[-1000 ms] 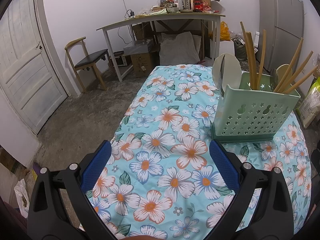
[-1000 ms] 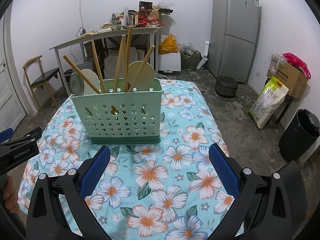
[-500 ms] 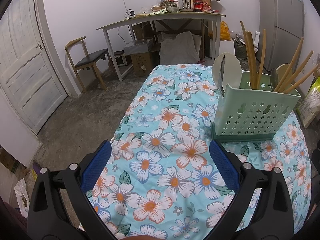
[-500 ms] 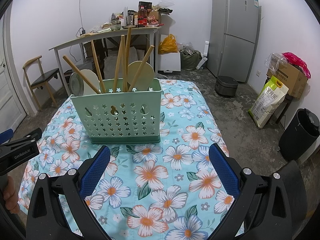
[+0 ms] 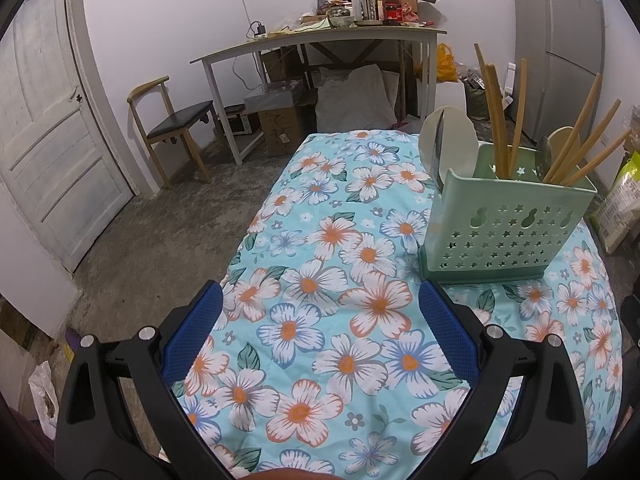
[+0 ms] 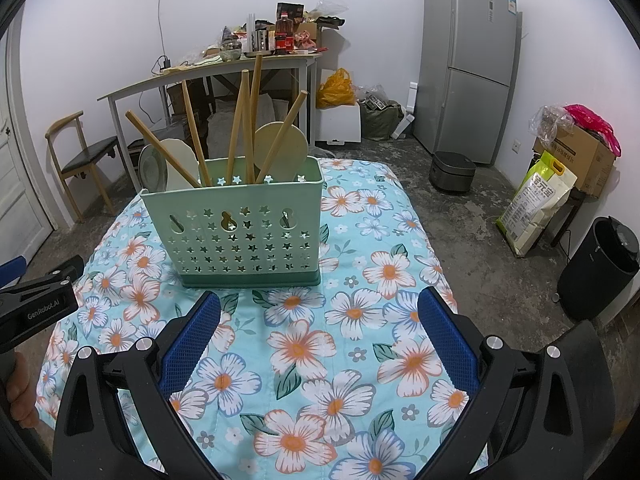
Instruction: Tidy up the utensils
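A green perforated utensil holder (image 6: 240, 232) stands upright on the floral tablecloth (image 6: 360, 320). It holds several wooden chopsticks (image 6: 244, 128) and pale round spoon heads (image 6: 282, 148). It also shows at the right of the left wrist view (image 5: 508, 224), with chopsticks (image 5: 496, 116) sticking up. My left gripper (image 5: 320, 328) is open and empty, over the cloth to the holder's left. My right gripper (image 6: 320, 336) is open and empty, in front of the holder. The left gripper's body shows at the left edge of the right wrist view (image 6: 36, 304).
The table's left edge drops to a concrete floor (image 5: 152, 248). Beyond stand a wooden chair (image 5: 172, 132), a cluttered white desk (image 5: 320, 40), a door (image 5: 52, 120), a grey fridge (image 6: 468, 64), a rice sack (image 6: 536, 200) and a black bin (image 6: 600, 264).
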A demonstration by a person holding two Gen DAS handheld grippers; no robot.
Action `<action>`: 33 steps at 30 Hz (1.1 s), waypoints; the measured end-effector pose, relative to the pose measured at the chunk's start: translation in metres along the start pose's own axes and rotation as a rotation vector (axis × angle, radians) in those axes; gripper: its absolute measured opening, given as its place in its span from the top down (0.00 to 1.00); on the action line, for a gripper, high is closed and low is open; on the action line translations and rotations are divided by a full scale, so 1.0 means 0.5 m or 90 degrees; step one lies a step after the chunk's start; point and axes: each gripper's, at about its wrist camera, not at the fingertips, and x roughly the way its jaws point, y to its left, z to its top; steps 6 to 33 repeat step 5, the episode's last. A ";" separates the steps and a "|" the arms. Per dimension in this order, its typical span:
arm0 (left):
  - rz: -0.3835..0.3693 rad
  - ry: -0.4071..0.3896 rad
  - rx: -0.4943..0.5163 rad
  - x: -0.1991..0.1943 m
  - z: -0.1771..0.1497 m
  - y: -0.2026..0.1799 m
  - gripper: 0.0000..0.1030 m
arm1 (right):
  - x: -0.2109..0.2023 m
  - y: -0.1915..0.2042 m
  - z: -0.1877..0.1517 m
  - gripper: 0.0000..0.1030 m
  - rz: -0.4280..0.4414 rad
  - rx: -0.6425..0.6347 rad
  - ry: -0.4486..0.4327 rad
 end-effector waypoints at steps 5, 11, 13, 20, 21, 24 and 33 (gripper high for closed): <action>-0.002 0.001 -0.002 -0.001 -0.001 -0.002 0.08 | 0.000 0.000 0.001 0.07 0.000 0.001 -0.001; -0.002 0.001 -0.002 -0.001 -0.001 -0.002 0.08 | 0.000 0.000 0.001 0.07 0.000 0.001 -0.001; -0.002 0.001 -0.002 -0.001 -0.001 -0.002 0.08 | 0.000 0.000 0.001 0.07 0.000 0.001 -0.001; -0.002 0.001 -0.002 -0.001 -0.001 -0.002 0.08 | 0.000 0.000 0.001 0.07 0.000 0.001 -0.001; -0.002 0.001 -0.002 -0.001 -0.001 -0.002 0.08 | 0.000 0.000 0.001 0.07 0.000 0.001 -0.001; -0.002 0.001 -0.002 -0.001 -0.001 -0.002 0.08 | 0.000 0.000 0.001 0.07 0.000 0.001 -0.001; -0.002 0.001 -0.002 -0.001 -0.001 -0.002 0.08 | 0.000 0.000 0.001 0.07 0.000 0.001 -0.001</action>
